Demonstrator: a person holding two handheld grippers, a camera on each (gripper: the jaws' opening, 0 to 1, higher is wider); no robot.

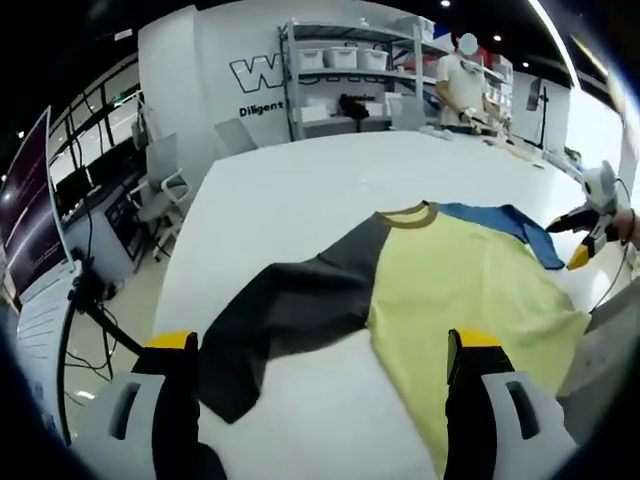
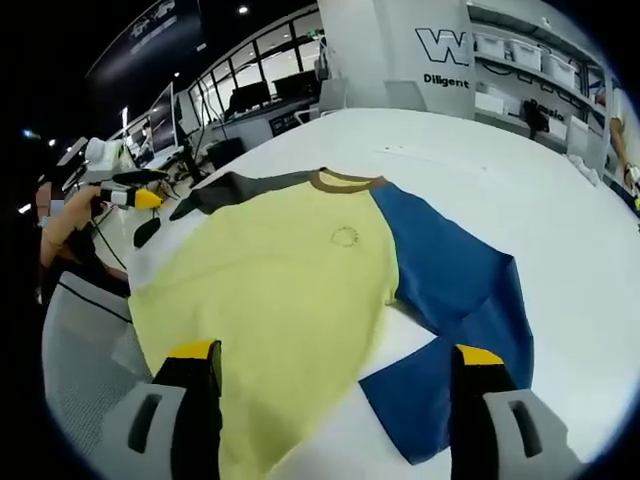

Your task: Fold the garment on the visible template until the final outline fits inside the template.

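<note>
A T-shirt lies flat on the white table (image 1: 300, 180), collar away from me. It has a yellow body (image 1: 460, 280), a brown collar (image 1: 408, 215), a dark grey sleeve (image 1: 280, 310) and a blue sleeve (image 2: 450, 290). My left gripper (image 1: 322, 345) hovers open above the grey sleeve and the shirt's side, with nothing between its yellow-tipped jaws. My right gripper (image 2: 335, 352) stands open over the yellow hem and blue sleeve end, also holding nothing. Each gripper also appears at the other view's edge: the right gripper (image 1: 585, 235) by the blue sleeve, the left gripper (image 2: 135, 197) in a hand near the grey sleeve.
Shelves with white bins (image 1: 345, 60) stand beyond the table's far end, and a person (image 1: 462, 85) stands there. Grey office chairs (image 1: 160, 180) and monitors (image 2: 250, 98) line one side. Bare table (image 2: 560, 230) stretches beyond the blue sleeve.
</note>
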